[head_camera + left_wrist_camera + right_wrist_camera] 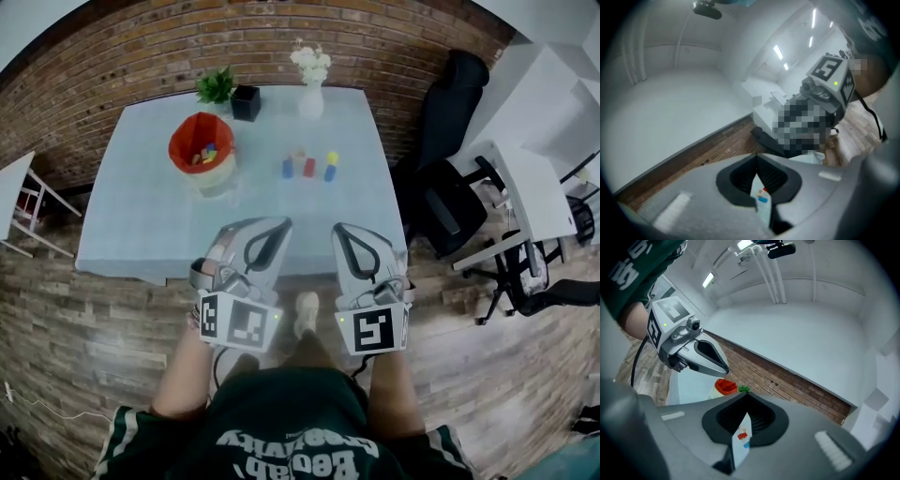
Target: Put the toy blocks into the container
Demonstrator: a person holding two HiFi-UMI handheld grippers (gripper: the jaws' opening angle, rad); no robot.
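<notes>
Several toy blocks, among them a blue one, a red one and a blue one with a yellow top, stand in a row at the middle of the pale blue table. The red container at the table's left holds a few blocks. My left gripper and right gripper hover side by side over the table's near edge, both shut and empty. In the left gripper view the jaws meet at the left gripper's tip. The right gripper is likewise closed, with the container beyond it.
A green plant, a black pot and a white vase of flowers stand along the table's far edge. Black office chairs and white desks are to the right. A brick wall rises behind the table.
</notes>
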